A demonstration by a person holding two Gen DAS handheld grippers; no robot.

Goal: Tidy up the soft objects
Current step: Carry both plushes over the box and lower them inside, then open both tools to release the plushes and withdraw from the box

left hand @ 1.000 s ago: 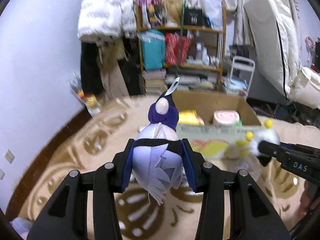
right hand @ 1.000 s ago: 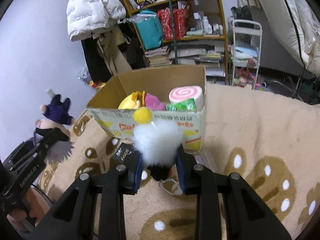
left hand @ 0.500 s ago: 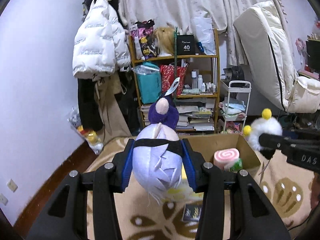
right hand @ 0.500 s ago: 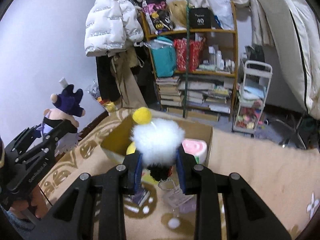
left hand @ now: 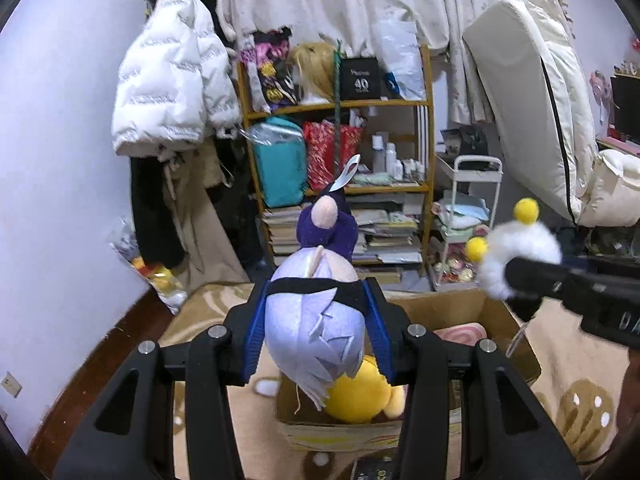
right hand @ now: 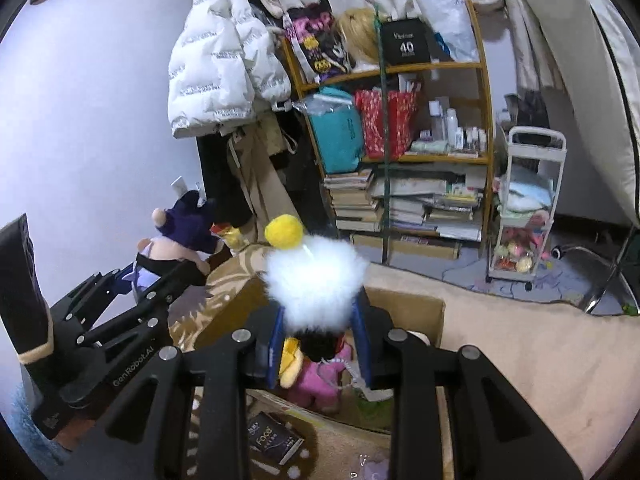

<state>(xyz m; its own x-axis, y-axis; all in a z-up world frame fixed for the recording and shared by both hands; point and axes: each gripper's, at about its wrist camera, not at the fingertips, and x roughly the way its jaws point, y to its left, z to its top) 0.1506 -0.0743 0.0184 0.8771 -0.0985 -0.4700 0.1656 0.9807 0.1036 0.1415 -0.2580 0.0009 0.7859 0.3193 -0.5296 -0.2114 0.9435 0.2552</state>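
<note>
My left gripper (left hand: 316, 332) is shut on a lilac-haired plush doll (left hand: 314, 320) with a purple body, held above the near left part of an open cardboard box (left hand: 516, 340). My right gripper (right hand: 320, 332) is shut on a white fluffy plush (right hand: 316, 284) with yellow pom-poms, held above the same box (right hand: 434, 312). In the box lie a yellow plush (left hand: 360, 392), a pink swirl plush (left hand: 460, 332) and a pink plush (right hand: 316, 380). Each gripper shows in the other's view: the right gripper with the fluffy plush (left hand: 520, 260), the left gripper with the doll (right hand: 176, 248).
The box stands on a beige patterned rug (right hand: 540, 360). A small black packet (right hand: 272, 436) lies on the rug by the box. Behind are a cluttered wooden shelf (left hand: 340, 152), a white trolley (left hand: 472, 208), hanging coats (left hand: 172, 92) and an upright mattress (left hand: 532, 92).
Both grippers have risen and moved forward with their plush toys, from in front of the box to above it. Both stay shut.
</note>
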